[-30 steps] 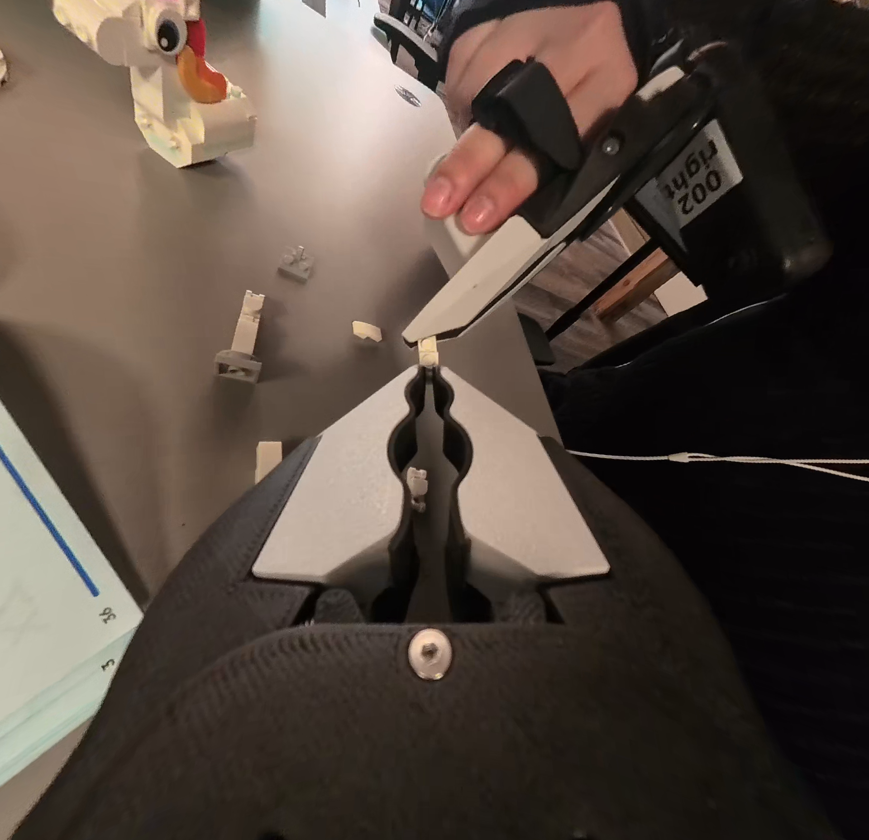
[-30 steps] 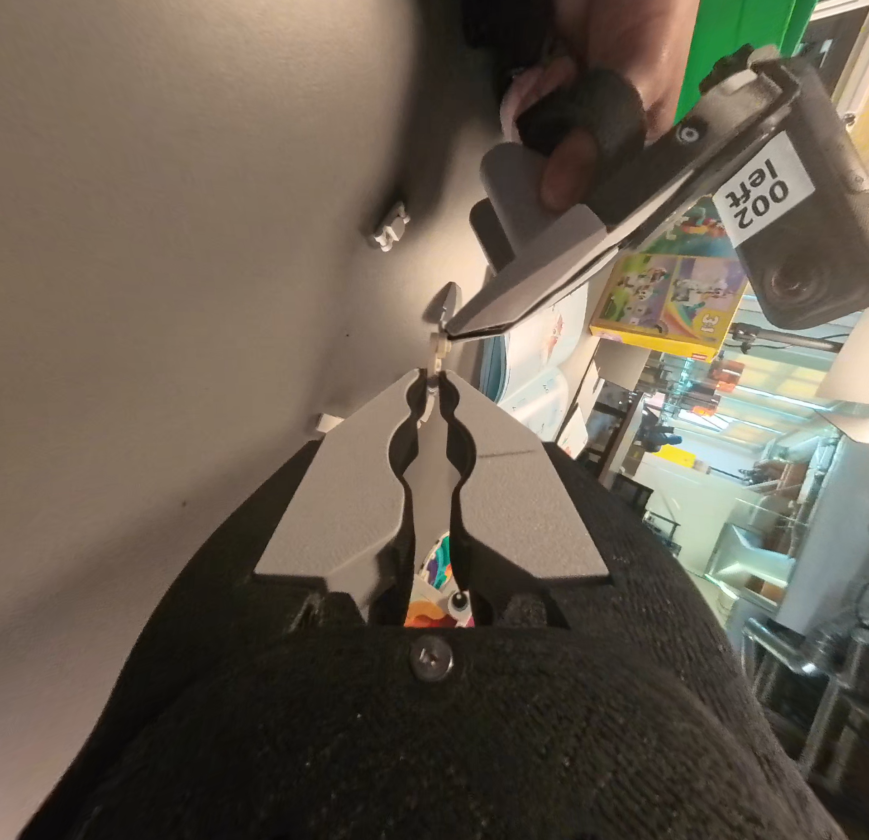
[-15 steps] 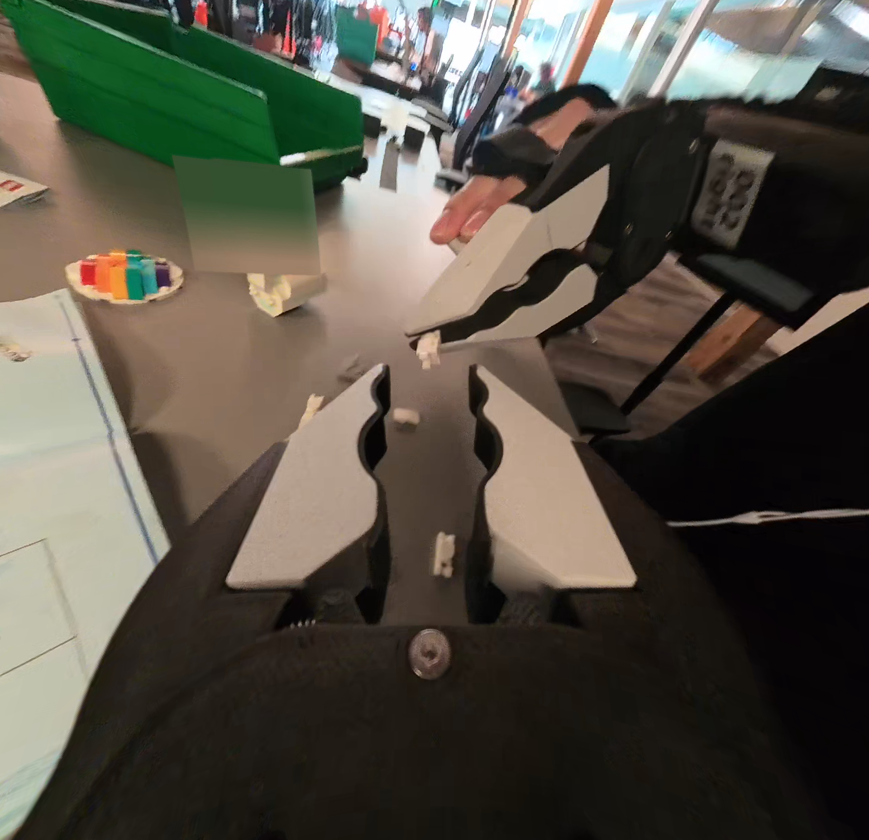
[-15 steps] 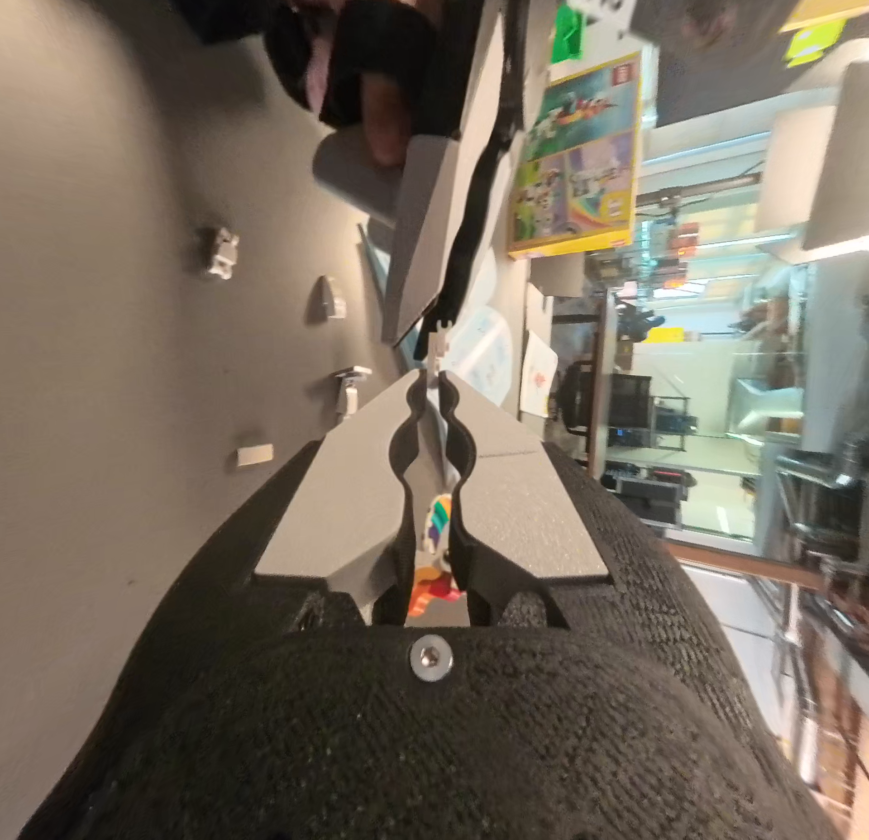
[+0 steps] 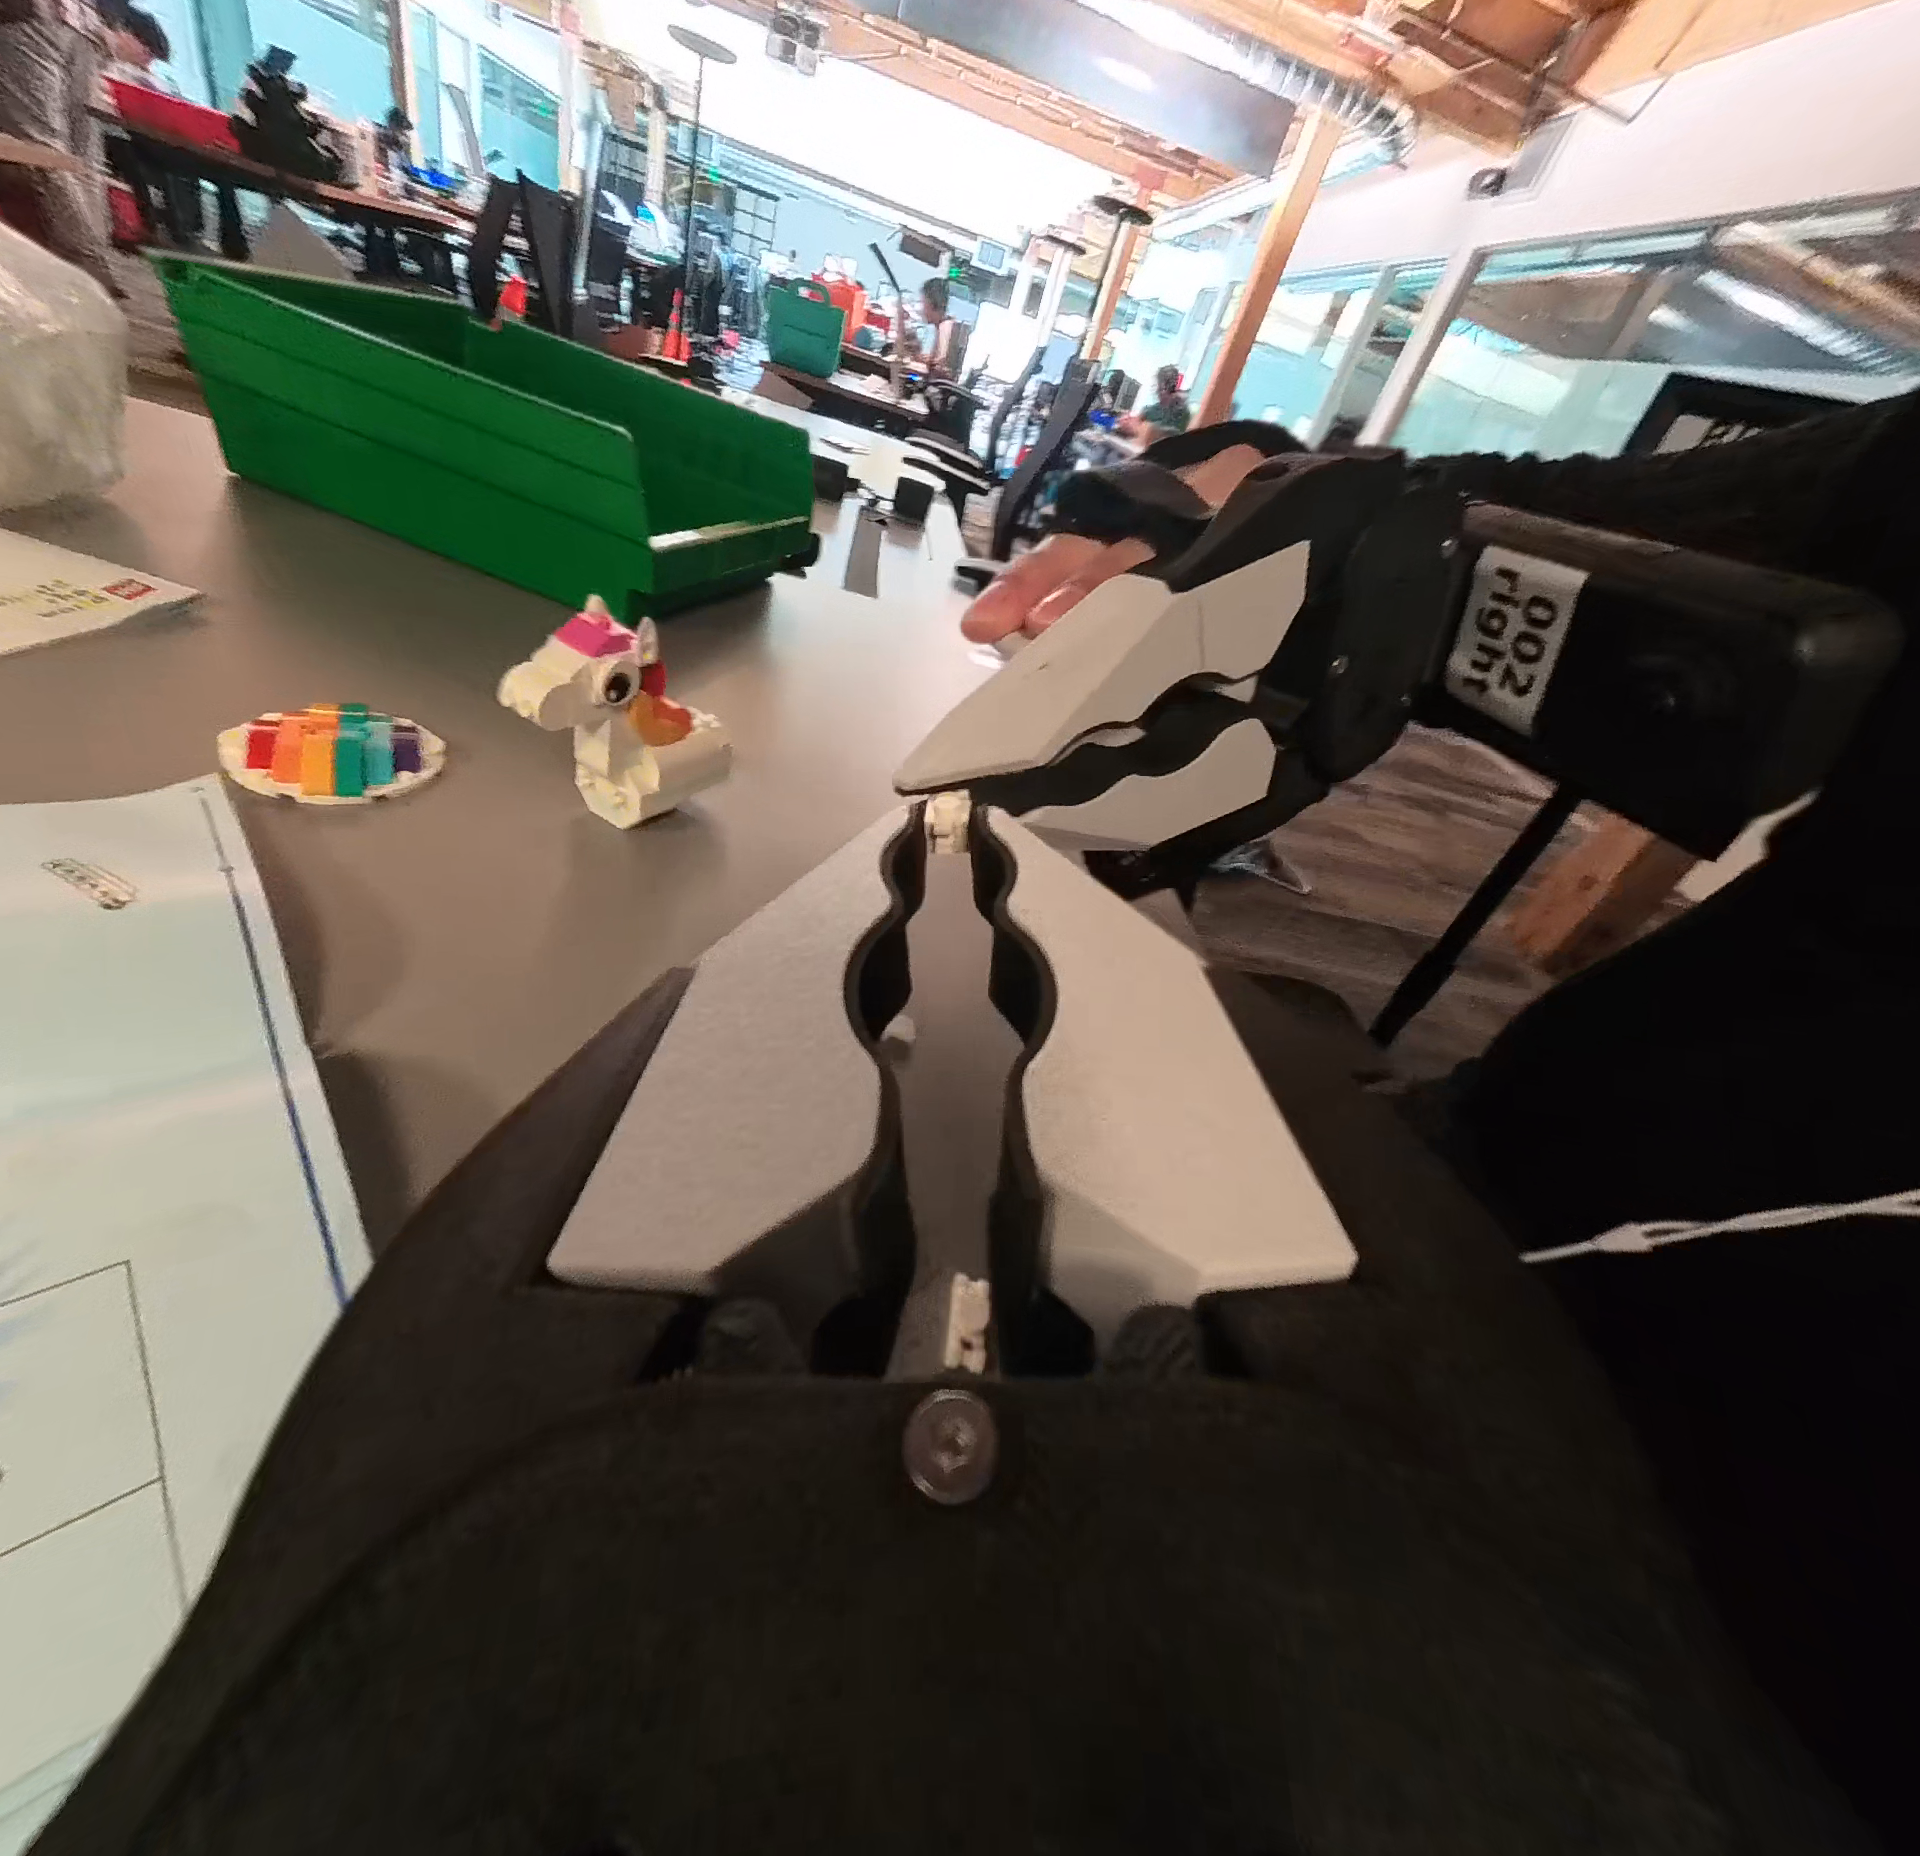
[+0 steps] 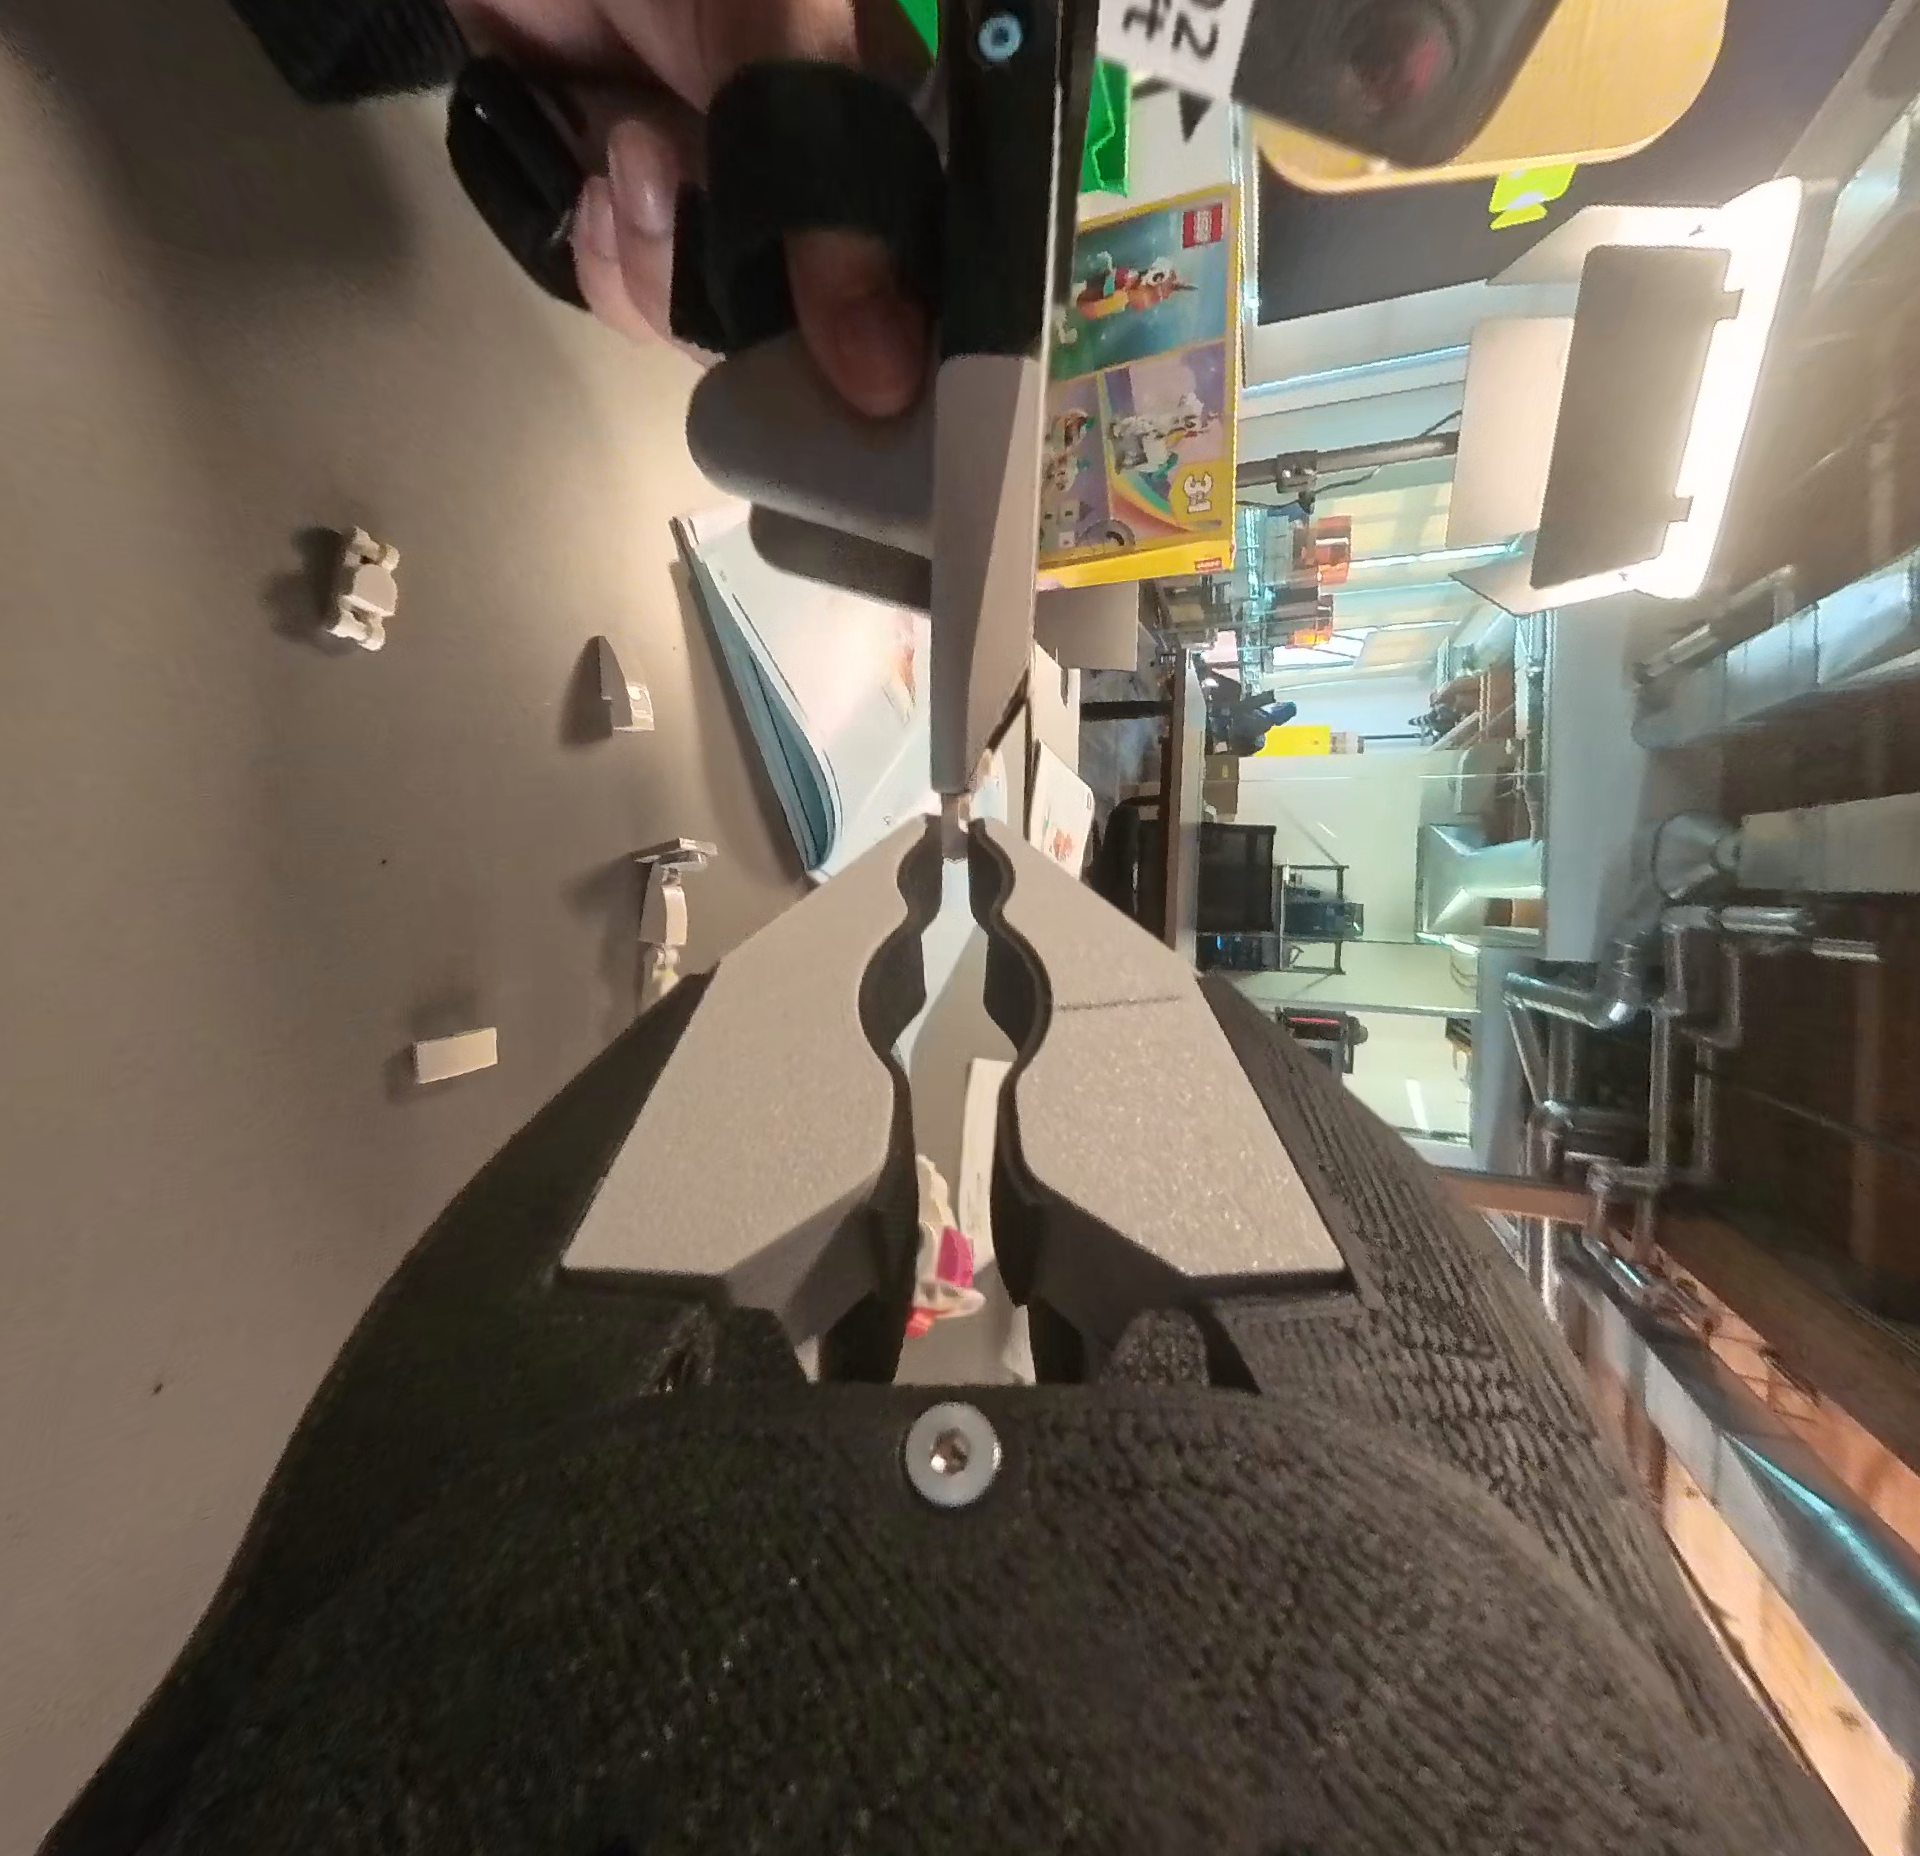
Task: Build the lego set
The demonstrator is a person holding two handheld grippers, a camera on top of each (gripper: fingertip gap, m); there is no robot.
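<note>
A small white Lego piece (image 5: 943, 821) is held in the air between the tips of both grippers. My left gripper (image 5: 943, 838) is shut on it from below. My right gripper (image 5: 932, 784) comes in from the right, shut, its tips on the top of the same piece. In the right wrist view my right gripper (image 6: 951, 838) pinches the piece (image 6: 953, 817), and the left gripper (image 6: 951, 780) meets it edge-on from above. A white unicorn-head build (image 5: 613, 736) and a round plate with rainbow bricks (image 5: 330, 757) stand on the grey table (image 5: 468, 923).
A green bin (image 5: 499, 435) sits at the back of the table and an open instruction booklet (image 5: 125, 975) lies at the left. Several loose pale pieces lie on the table, among them a clip piece (image 6: 353, 585), a wedge (image 6: 613, 700) and a flat tile (image 6: 455, 1058). A Lego box (image 6: 1143, 383) stands beyond. The grippers are tip to tip, or close to it.
My left gripper, open half a second ago, has shut again on the white piece. My right gripper kept hold of it. Both grippers have tilted up and turned.
</note>
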